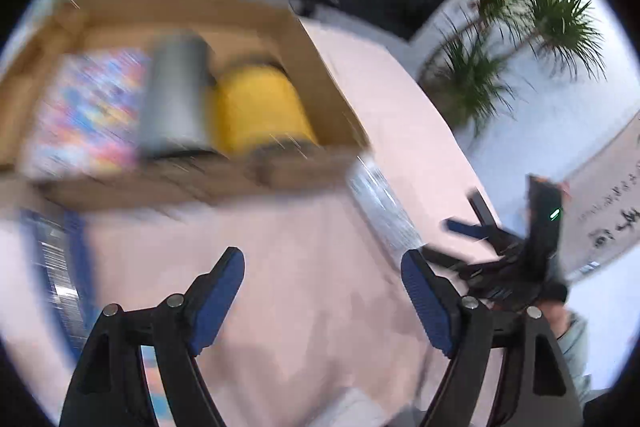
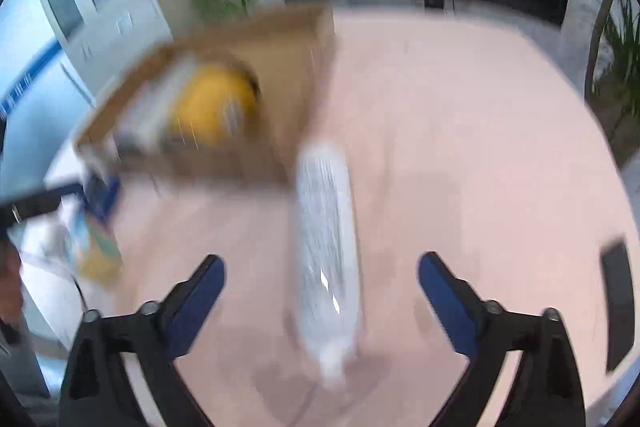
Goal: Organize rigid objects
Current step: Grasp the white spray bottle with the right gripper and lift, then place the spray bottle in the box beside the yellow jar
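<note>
In the left wrist view, the left tongs [image 1: 322, 287] are seen spread wide over the pink bench [image 1: 312, 235], with nothing between the pads. Beyond them the cardboard box [image 1: 320, 67] already holds a grey cylinder [image 1: 174, 95], a yellow cylinder [image 1: 260, 107] and a colourful flat item [image 1: 88, 111]. A clear bottle [image 1: 384, 211] lies just outside the box's near corner.

In the right wrist view, the right tongs [image 2: 322, 287] are also held wide apart and empty, and the clear bottle [image 2: 326, 247] lies lengthwise between the fingers, untouched. The picture is heavily smeared. If the bottle is clamped carelessly, it could be nudged into a roll across the bench, or squeezed out sideways, being smooth and round.
</note>
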Tool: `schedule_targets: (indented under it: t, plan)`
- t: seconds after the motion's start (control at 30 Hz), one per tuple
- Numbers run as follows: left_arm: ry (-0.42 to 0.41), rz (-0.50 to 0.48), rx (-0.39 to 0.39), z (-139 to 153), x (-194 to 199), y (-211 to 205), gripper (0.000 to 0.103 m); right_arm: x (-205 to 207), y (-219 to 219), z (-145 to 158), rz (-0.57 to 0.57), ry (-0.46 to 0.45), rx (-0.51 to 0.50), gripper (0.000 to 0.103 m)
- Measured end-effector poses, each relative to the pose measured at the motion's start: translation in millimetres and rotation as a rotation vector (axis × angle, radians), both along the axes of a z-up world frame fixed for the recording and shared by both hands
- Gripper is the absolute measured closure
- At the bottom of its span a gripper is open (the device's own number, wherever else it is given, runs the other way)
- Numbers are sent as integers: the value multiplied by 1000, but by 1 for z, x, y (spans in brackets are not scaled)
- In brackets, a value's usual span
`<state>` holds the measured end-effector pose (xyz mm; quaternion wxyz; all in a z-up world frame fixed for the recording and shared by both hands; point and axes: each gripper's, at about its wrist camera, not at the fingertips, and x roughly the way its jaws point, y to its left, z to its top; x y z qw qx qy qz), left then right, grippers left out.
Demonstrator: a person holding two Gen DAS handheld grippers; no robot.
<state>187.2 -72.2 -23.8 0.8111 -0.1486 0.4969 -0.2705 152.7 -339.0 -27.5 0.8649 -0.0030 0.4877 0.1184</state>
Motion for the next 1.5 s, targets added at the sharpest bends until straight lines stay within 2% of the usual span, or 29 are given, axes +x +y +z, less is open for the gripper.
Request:
schedule_targets:
  t: [0.03, 0.1, 0.17, 0.2, 0.27, 0.4, 0.5, 0.6, 0.67, 0.77, 0.83, 0.87, 0.9, 0.97, 1.07, 1.1, 1.13, 1.2, 1.23, 1.33, 1.43, 1.5]
  plan:
    - [27, -26, -18, -8, 3, -11, 23, -4, -2, -10, -12, 21, 5, 13]
    - [74, -62, -38, -22, 10, -30, 23, -8, -1, -29, -29, 30, 6, 26]
    - [107, -76, -33, -33, 18, -47, 23, -7, 4, -35, -26, 10, -7, 55]
    - [112, -77, -30, -35, 21, -50, 23, -2, 4, -37, -27, 9, -12, 60]
    - [103, -73, 1, -34, 27, -58, 24, -5, 11, -39, -9, -7, -26, 60]
    - [-56, -132, 124, -12, 24, -70, 24, -39, 30, -40, 151, -9, -60, 59]
    - [-158, -261, 256, -6, 20, -90, 24, -67, 24, -42, 357, 38, -42, 60]
    - [-155, -374, 345, -18, 19, -111, 25, -66, 0, -41, 412, 66, -99, 57]
    - [-96, -457, 326, -32, 17, -122, 31, -55, -18, -37, 387, 78, -113, 48]
    - [-77, -478, 368, -45, 12, -133, 38, -29, -39, -23, 262, 32, -121, 37]
    - [12, -491, 308, -54, 13, -135, 57, -15, -48, -15, 142, 21, -102, 38]
    - [54, -490, 283, -59, 12, -136, 57, -9, -54, -14, 62, 50, -59, 38]
    - [56, -487, 287, -61, 10, -137, 58, -8, -59, -15, 12, 75, -4, 38]
    - [46, -484, 307, -62, 5, -143, 59, -10, -62, -17, -37, 104, 145, 38]
    - [79, -499, 270, -66, 5, -151, 59, -4, -60, -30, -107, 147, 343, 38]
    - [82, -492, 263, -67, 6, -154, 60, 4, -61, -35, -169, 165, 420, 37]
    - [87, -489, 260, -67, 7, -154, 60, 9, -61, -39, -212, 176, 447, 36]
    - [95, -466, 250, -67, 8, -153, 60, 20, -60, -46, -263, 161, 462, 42]
    - [99, -457, 247, -67, 8, -151, 60, 32, -52, -45, -263, 152, 417, 49]
    - [123, -437, 224, -67, 2, -148, 60, 29, -36, -43, -252, 118, 367, 52]
    - [49, -417, 229, -48, -19, -144, 60, 16, -26, -31, -245, 78, 364, 54]
    - [-3, -396, 200, -26, -26, -136, 60, 2, -26, -5, -225, 17, 361, 54]
